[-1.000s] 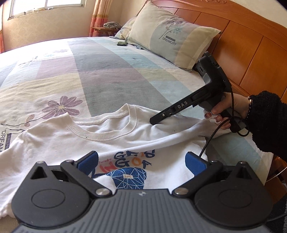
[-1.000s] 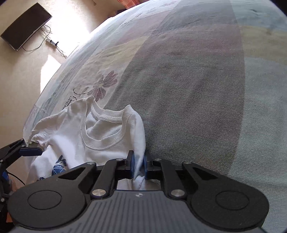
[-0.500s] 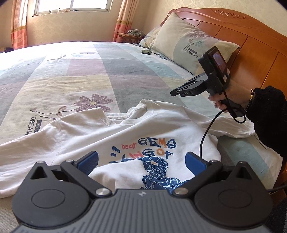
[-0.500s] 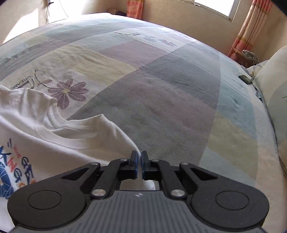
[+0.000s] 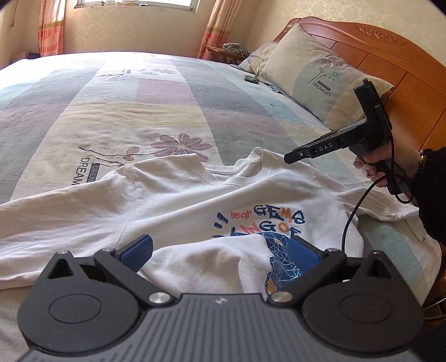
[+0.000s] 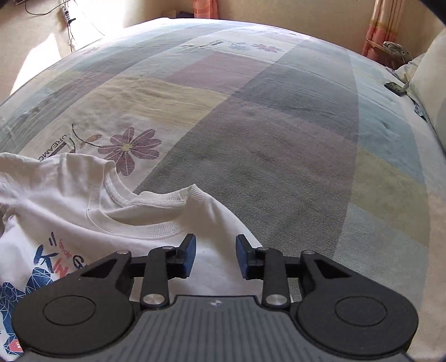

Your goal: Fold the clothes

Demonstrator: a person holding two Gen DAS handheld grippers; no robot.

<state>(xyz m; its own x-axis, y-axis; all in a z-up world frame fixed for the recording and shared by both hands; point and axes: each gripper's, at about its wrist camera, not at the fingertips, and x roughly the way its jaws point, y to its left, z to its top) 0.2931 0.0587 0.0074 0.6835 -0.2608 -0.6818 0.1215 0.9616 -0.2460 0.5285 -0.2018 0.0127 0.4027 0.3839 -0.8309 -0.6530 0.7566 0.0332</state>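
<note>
Right gripper (image 6: 214,252), black with blue pads, lower centre of right wrist view: jaws partly open, have just been opening, a clear gap between the pads. Nothing gripped; the white cotton T-shirt with blue and orange printed lettering (image 6: 83,211) lies below the gap, its shoulder just under the pads, and contact can't be told. Same gripper shows at right of left wrist view (image 5: 292,158), tip hovering just above the shirt's collar, held by a hand (image 5: 387,164) in a black fuzzy sleeve (image 5: 432,189), black cable looping down from it.

Left gripper (image 5: 220,250), bottom of left wrist view: jaws wide open, blue pads (image 5: 138,247) far apart, a raised fold of the shirt sitting between them, not pinched.

Shirt (image 5: 195,200) lies spread face up across the lower half of the left view, ribbed neckline toward the middle, one sleeve trailing off left, cloth rumpled.

Surface: bed covered by a pastel patchwork sheet with purple flower print (image 6: 278,125). Cream pillow with flower motif (image 5: 315,72) upper right against an orange wooden headboard (image 5: 404,64). Small dark flat object (image 6: 395,87) on the sheet near the pillows. Orange striped curtains (image 5: 51,27) and a window (image 5: 133,3) along the top, beige walls.
</note>
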